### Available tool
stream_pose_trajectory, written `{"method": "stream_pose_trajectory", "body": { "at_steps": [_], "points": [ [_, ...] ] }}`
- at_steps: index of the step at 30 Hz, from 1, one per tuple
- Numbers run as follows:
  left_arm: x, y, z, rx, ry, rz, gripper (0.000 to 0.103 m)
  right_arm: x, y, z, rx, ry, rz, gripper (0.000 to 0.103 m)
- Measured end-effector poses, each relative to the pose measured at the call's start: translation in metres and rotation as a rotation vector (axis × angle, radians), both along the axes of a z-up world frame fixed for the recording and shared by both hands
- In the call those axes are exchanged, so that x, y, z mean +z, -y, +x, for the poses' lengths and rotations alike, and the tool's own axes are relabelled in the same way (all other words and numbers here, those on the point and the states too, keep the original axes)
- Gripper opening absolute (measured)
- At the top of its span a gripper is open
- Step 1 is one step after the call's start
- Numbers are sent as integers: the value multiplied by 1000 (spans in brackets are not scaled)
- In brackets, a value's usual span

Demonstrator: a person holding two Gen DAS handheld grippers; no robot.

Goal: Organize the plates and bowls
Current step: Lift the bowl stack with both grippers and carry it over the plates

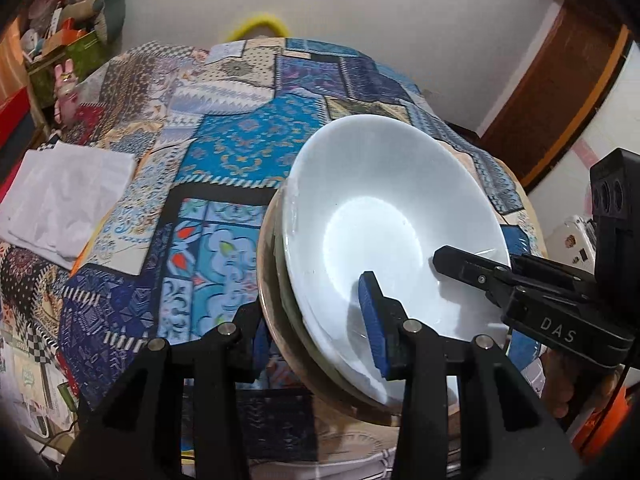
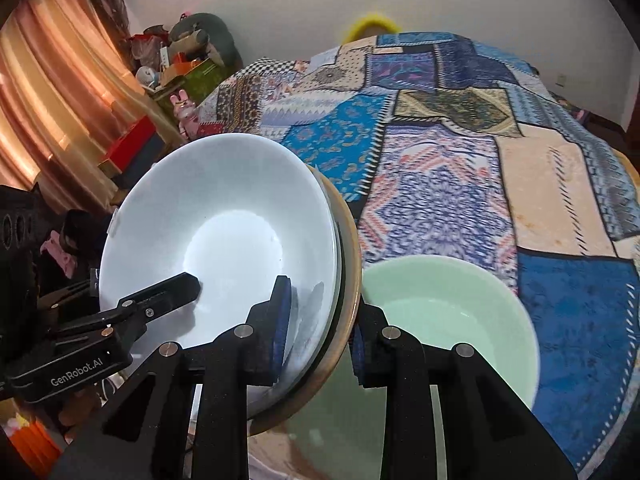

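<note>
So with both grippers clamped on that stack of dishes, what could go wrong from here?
1. The stack, a white bowl over darker rims, is gripped only at opposite rim edges by the left gripper and right gripper; if the hands drift apart, it may slip.
2. The stack looks tilted, so the white bowl could slide off the dishes beneath.
3. The green bowl lies right beside the stack; lowering carelessly could knock it.
</note>
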State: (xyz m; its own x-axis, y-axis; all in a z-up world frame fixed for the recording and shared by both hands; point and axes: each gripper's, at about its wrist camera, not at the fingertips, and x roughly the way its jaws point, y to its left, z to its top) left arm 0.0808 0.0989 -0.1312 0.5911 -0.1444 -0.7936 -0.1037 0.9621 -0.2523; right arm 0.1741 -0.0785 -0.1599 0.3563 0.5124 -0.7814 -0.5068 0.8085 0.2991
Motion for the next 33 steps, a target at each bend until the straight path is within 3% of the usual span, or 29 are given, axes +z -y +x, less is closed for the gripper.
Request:
{"method": "stream_pose_trajectory", "body": {
  "at_steps": [16,33],
  "points": [
    [0,65,16,-137,-8,-12,41,1,64,-5,-110,0,-17,24],
    [-30,100,34,-223,-95,-16,41,-24,98,-7,-157,-68,-28,24]
  ]
}}
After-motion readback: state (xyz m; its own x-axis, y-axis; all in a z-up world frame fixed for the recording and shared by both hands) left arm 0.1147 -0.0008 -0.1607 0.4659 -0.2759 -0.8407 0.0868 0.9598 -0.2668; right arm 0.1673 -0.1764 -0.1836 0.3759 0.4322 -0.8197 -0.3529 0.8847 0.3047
